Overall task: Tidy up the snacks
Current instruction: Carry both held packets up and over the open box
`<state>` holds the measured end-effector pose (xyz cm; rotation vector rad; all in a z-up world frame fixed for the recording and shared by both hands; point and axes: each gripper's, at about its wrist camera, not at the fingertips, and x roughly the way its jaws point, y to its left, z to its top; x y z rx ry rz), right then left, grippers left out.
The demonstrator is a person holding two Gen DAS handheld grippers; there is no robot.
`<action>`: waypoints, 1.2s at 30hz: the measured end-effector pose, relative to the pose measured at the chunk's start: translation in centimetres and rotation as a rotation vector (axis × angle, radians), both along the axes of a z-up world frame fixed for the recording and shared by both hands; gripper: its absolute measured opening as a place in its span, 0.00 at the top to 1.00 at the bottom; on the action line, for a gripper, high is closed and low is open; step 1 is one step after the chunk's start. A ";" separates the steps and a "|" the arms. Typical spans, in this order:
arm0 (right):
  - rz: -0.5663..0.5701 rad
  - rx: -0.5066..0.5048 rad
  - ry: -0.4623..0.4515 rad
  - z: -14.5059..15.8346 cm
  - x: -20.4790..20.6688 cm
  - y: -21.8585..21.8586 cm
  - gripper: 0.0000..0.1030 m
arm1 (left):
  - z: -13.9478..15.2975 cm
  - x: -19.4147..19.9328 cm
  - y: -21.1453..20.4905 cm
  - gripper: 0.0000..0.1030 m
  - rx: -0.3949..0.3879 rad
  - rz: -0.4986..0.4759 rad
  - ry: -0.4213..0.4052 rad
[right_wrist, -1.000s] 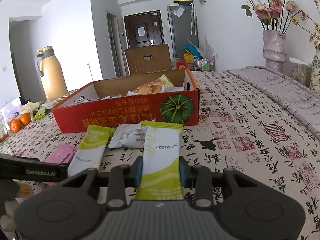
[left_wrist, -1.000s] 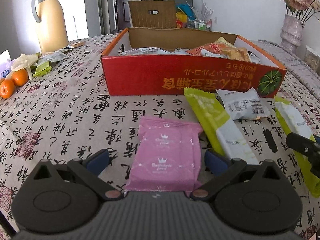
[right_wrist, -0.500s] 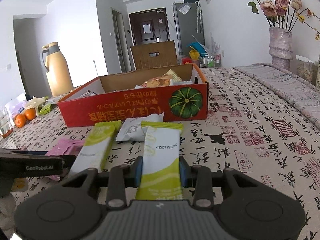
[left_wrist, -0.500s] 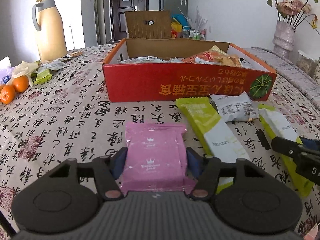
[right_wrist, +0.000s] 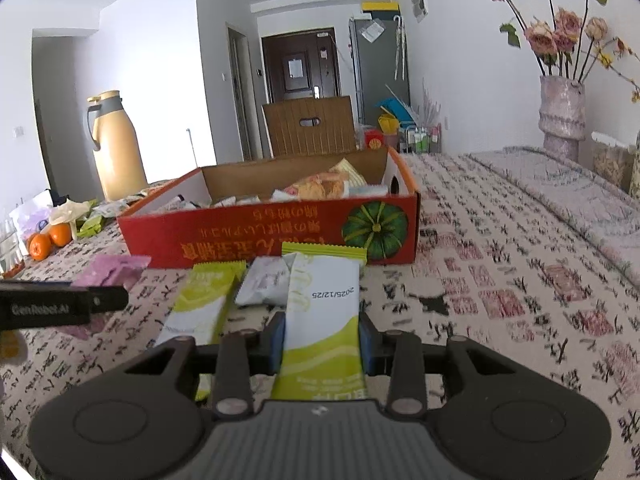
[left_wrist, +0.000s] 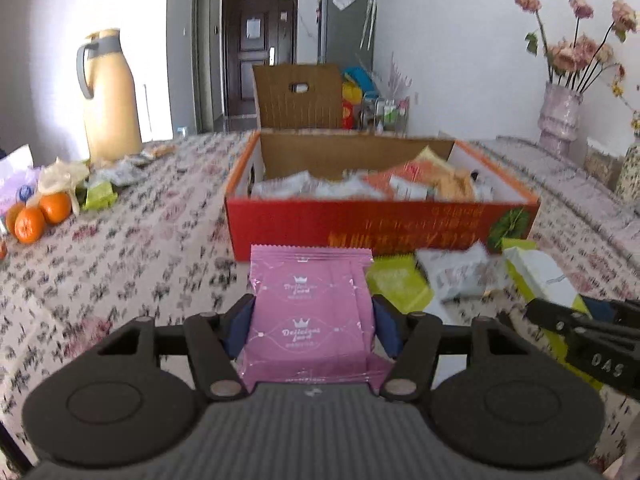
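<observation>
2 grips on: left fingers (left_wrist: 314,322) pinching pink packet (left_wrist: 310,320), right fingers (right_wrist: 322,338) clamping green-white sachet (right_wrist: 322,320). Light, soft, probably slippery film; mid-body hold best.

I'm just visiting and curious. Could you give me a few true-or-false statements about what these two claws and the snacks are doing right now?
1. The left claw grips a pink packet. True.
2. The right claw is empty. False: it clamps a green-and-white packet.
3. The red box already holds snacks. True.
4. The oranges sit inside the box. False: they lie on the tablecloth, off to the side.
</observation>
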<state>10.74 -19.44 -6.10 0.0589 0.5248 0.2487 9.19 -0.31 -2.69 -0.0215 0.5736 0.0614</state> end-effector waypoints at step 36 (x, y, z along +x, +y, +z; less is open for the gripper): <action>0.044 -0.056 -0.147 7.2 15.8 5.8 0.66 | 7.2 13.9 0.4 0.39 0.013 0.042 -0.150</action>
